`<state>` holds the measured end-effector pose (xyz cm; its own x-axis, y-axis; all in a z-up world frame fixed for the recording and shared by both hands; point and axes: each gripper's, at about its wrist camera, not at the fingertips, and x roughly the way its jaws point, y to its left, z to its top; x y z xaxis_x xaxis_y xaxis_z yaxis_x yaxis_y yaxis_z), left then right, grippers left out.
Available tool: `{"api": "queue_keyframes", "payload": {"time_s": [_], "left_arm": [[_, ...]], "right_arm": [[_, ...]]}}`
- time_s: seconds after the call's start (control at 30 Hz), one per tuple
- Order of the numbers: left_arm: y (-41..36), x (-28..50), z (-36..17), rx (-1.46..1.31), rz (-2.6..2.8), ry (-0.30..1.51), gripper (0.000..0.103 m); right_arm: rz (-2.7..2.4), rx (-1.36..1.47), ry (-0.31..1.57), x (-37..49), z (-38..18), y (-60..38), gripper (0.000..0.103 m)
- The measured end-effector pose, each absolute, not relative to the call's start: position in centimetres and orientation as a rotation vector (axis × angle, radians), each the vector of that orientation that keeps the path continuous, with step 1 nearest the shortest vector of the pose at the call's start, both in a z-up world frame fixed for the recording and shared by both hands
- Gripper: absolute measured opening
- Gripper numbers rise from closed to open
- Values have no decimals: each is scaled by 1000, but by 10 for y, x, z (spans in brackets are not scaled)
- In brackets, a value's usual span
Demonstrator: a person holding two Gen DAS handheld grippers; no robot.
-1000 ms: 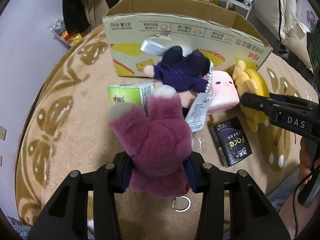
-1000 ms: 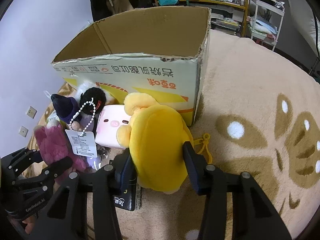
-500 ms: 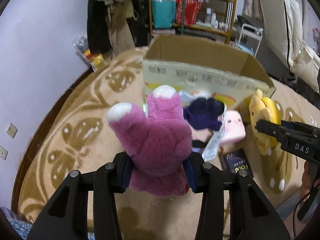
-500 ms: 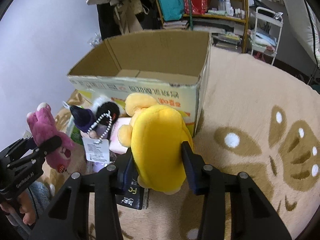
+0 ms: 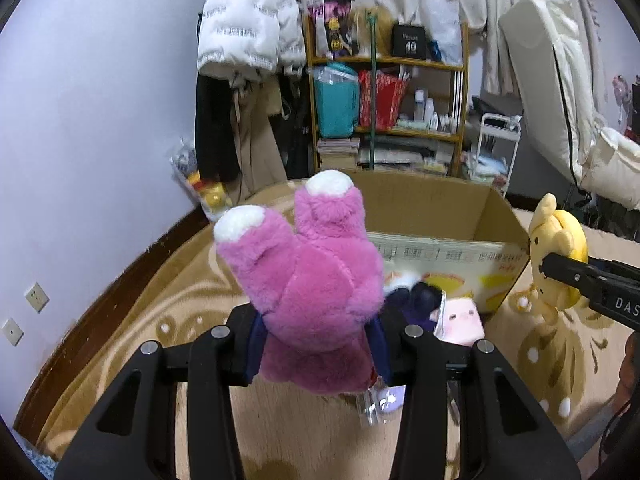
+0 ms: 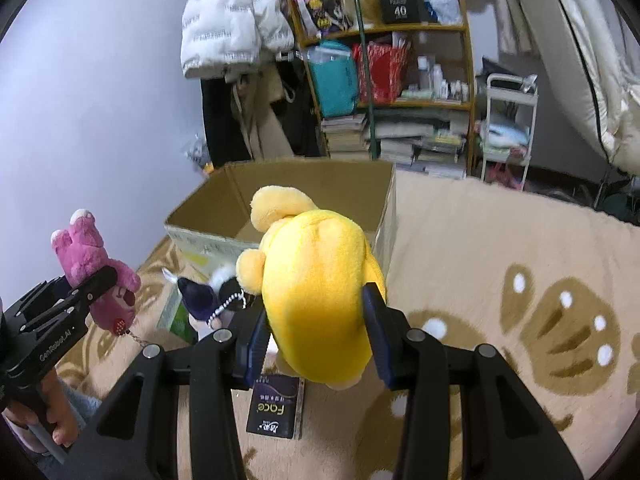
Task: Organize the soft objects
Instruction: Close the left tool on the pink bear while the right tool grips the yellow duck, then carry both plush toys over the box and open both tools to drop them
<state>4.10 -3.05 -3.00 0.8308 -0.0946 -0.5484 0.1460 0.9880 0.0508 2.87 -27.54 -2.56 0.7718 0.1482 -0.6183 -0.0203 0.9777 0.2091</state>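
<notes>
My left gripper [image 5: 318, 344] is shut on a pink plush bear [image 5: 308, 292] and holds it in the air, in front of the open cardboard box [image 5: 440, 216]. It also shows in the right wrist view [image 6: 92, 268]. My right gripper [image 6: 318, 332] is shut on a yellow plush toy [image 6: 316, 288], lifted near the box's front edge [image 6: 208, 236]; it also shows in the left wrist view [image 5: 558, 252]. A dark purple plush [image 5: 418, 300] and a pink square plush [image 5: 460, 320] lie on the rug by the box.
A black "Face" packet [image 6: 276, 410] and a green carton [image 6: 176, 316] lie on the tan patterned rug [image 6: 500, 260]. Behind the box stand a cluttered shelf [image 5: 384, 100], hanging coats [image 5: 240, 52], a white trolley [image 6: 506, 128] and a purple wall on the left.
Both grippers have risen with their plush toys off the rug, and the views now look over the box's rim. The other toys stayed on the rug.
</notes>
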Motion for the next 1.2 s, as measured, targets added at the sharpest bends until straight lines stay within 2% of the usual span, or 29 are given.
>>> {"api": "queue_keyframes", "payload": {"time_s": [0.63, 1.2], "left_arm": [[-44, 50, 8, 157, -165, 406, 42], [-67, 113, 9, 196, -189, 363, 42]], "right_arm": [[70, 135, 476, 25, 23, -264, 46], [-17, 101, 422, 77, 20, -265, 46]]}}
